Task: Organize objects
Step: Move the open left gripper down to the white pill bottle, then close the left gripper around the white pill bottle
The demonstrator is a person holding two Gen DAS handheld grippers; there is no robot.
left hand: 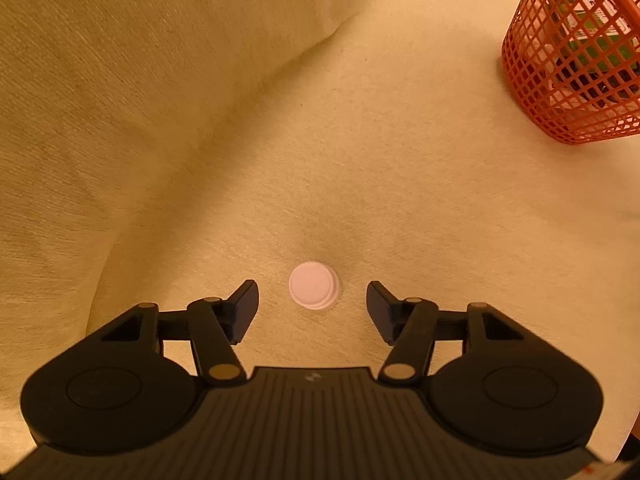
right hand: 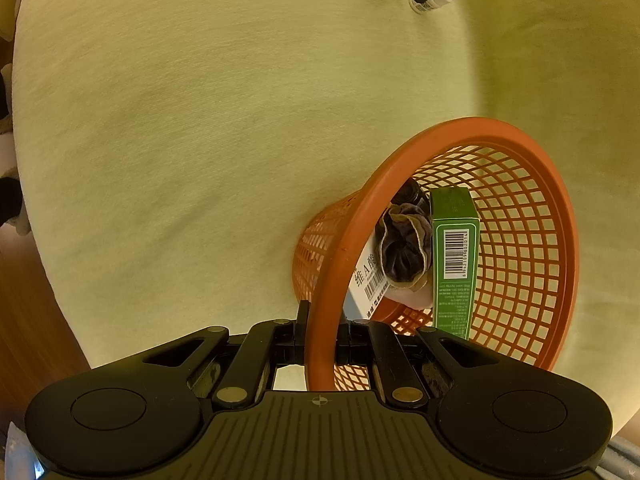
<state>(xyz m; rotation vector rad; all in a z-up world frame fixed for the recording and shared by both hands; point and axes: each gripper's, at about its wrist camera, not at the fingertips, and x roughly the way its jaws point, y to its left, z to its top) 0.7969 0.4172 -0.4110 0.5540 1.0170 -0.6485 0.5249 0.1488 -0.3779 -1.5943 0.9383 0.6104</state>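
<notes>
- Left wrist: left gripper (left hand: 312,304) spread wide, white bottle (left hand: 314,286) upright between the fingertips, touching neither; orange basket (left hand: 576,60) at 2 o'clock; cream sofa cushion (left hand: 360,140) underneath.
- Right wrist: right gripper (right hand: 321,334) clenched on the basket rim at 6 o'clock; green box (right hand: 455,260), dark scrunchie (right hand: 404,248), white box (right hand: 368,280) inside; wood floor (right hand: 28,320) at 8 o'clock.

1. The basket (right hand: 558,216) was orange-red, its wall an open lattice of small squares under a solid rim.
2. The box (right hand: 456,264) inside it was green, with a white panel bearing a black barcode and fine white print.
3. A second box (right hand: 366,276) was white with black characters and a barcode.
4. The cloth pouch (right hand: 404,246) was dark purplish-grey with a pale tan edge.
5. The cap (left hand: 314,286) was pale pinkish-white.
6. The bedding (left hand: 360,160) was cream, faintly ribbed.
7. Both grippers (left hand: 312,300) (right hand: 320,340) were black, with brass-coloured pins.
</notes>
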